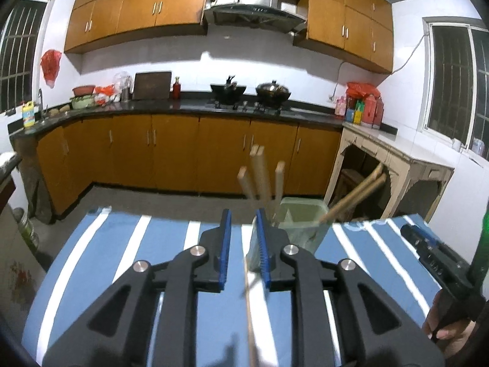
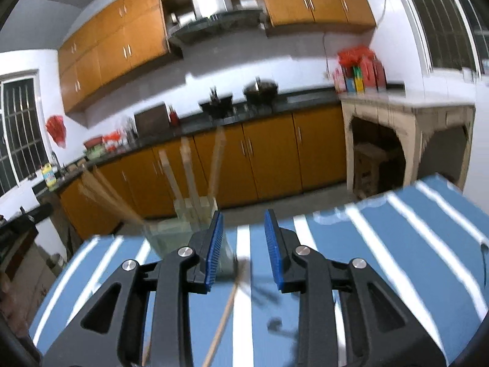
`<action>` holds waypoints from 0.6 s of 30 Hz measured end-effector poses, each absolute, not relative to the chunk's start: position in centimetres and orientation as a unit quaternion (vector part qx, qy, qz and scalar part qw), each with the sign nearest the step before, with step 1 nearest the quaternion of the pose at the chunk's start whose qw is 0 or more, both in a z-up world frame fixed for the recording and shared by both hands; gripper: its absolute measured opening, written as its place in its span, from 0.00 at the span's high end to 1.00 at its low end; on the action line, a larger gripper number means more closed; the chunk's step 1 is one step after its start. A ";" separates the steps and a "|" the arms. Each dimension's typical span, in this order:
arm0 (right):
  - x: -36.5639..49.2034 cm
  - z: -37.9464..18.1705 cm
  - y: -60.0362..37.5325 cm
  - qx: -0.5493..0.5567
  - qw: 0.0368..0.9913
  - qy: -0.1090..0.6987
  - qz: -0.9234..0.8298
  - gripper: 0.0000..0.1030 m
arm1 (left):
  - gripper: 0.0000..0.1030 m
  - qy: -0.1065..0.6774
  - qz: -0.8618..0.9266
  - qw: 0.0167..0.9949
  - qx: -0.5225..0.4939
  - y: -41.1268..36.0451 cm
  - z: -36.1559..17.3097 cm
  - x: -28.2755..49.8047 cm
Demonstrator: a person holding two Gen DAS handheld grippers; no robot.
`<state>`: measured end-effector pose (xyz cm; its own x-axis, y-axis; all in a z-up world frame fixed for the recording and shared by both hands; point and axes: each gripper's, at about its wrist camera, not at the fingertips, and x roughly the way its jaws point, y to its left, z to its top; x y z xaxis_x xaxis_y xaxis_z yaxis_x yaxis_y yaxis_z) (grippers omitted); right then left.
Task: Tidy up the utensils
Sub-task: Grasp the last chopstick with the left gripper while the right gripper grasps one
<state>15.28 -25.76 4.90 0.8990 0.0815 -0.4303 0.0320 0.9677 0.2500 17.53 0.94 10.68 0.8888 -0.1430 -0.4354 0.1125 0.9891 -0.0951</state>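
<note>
- L gripper (image 1: 243,217) hovered over the blue/white striped surface (image 1: 107,244); jaws parted to a moderate gap w/ nothing between them.
- One chopstick (image 1: 249,299) lay on the cloth under the L jaws, running toward the camera; blurred, so can't tell if it touched a pad.
- Just ahead & a bit right of the L gripper: translucent green utensil holder (image 1: 301,229) near the far edge of the surface, its near-left corner hidden behind the right pad.
- Chopsticks (image 1: 259,174) stood upright in the holder's left part; a wooden handle (image 1: 351,195) leaned out right.
- Far right in the L view: R gripper (image 1: 434,257) seen side-on, person's hand (image 1: 449,333) on its grip.
- R wrist view (motion-blurred): R gripper (image 2: 243,241) jaws wide apart, holding nothing; holder (image 2: 180,229) ahead-left of them, loose chopstick (image 2: 224,315) on the cloth below.
</note>
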 end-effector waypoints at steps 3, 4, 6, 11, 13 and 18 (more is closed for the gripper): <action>15.4 1.7 -25.1 0.128 0.955 0.269 0.012 0.72 | 0.78 0.255 -0.059 0.965 -0.030 1.5 7.7 17.1; 15.4 0.3 -24.6 0.129 0.948 0.289 0.014 0.71 | 0.78 0.263 -0.057 0.963 -0.031 1.8 6.8 16.9; 15.4 -1.9 -23.5 0.130 0.937 0.322 0.026 0.71 | 0.78 0.286 -0.046 0.957 -0.030 2.2 4.6 17.1; 15.6 -5.6 -19.8 0.117 0.913 0.385 0.070 0.71 | 0.77 0.340 -0.027 0.939 -0.044 3.8 -0.2 17.6; 15.7 -6.4 -18.4 0.108 0.907 0.399 0.080 0.71 | 0.77 0.349 -0.024 0.936 -0.046 4.1 -1.0 17.4; 16.2 -8.0 -16.6 0.070 0.900 0.423 0.074 0.72 | 0.73 0.363 -0.021 0.930 -0.048 4.9 -2.4 17.4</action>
